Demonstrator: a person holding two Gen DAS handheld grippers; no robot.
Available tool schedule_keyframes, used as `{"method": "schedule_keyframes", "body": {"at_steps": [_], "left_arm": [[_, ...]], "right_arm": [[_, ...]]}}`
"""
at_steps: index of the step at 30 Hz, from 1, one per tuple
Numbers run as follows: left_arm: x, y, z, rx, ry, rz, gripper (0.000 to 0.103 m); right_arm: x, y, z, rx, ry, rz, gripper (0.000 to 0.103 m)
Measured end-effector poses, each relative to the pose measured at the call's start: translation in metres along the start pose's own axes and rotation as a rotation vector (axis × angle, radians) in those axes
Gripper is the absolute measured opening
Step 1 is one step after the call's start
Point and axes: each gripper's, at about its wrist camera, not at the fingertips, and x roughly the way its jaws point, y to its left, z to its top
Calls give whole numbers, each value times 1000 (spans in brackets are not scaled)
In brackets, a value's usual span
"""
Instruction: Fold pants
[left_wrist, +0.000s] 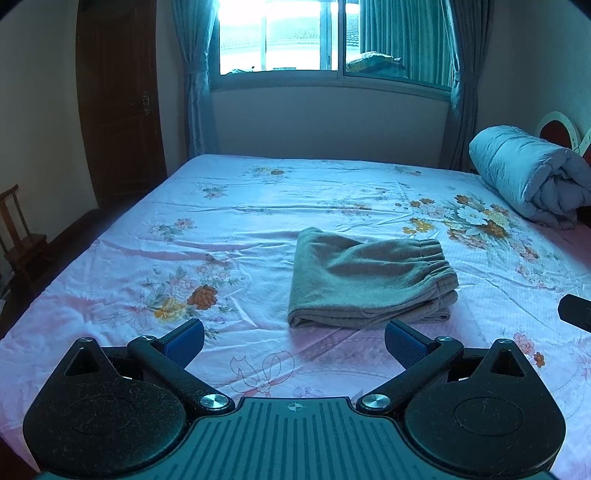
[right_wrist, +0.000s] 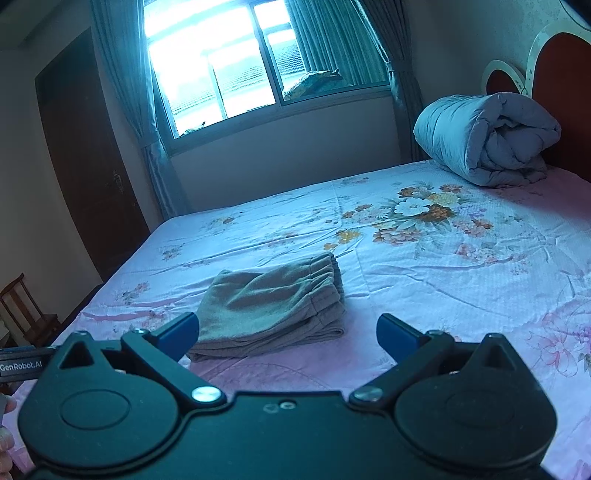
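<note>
Pants: grey-brown, folded into a compact rectangular stack of several layers. The stack lies on the bed sheet, near the middle of the bed and towards its near edge. Elastic waistband faces right; the folded edge runs along the near side. In the right wrist view the same stack sits just beyond the fingers, left of centre.

Left gripper: jaws spread wide, nothing between them. Blue pads clear of the cloth. It hangs above the sheet, just short of the near edge of the pants.

Right gripper: jaws likewise released and empty. Its left blue pad overlaps the near-left corner of the pants in the view; I cannot tell whether it touches. A black part of it shows at the right edge of the left wrist view.

Sheet: pink-white, floral print, lightly creased.

Rolled pale-blue quilt rests at the far right of the bed, against the red headboard.

No containers visible in either view.

Far wall: window with teal curtains; a bundle lies on the sill. Dark wooden door at far left, wooden chair near it. A fingertip shows at the left edge of the right wrist view.
</note>
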Motion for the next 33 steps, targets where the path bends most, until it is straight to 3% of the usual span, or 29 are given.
{"method": "schedule_keyframes", "body": {"at_steps": [19,25,33], "left_arm": [[7,-4,0,25,6,-4,103],[8,-7,4,14,2,-38,103],[19,-12,4,11,7,-58,103]], "right_arm": [[4,2,-5,-2,11,10,97],[7,3,-3,-13,4,10,97],[15,14,1,-97,-5,-65,97]]}}
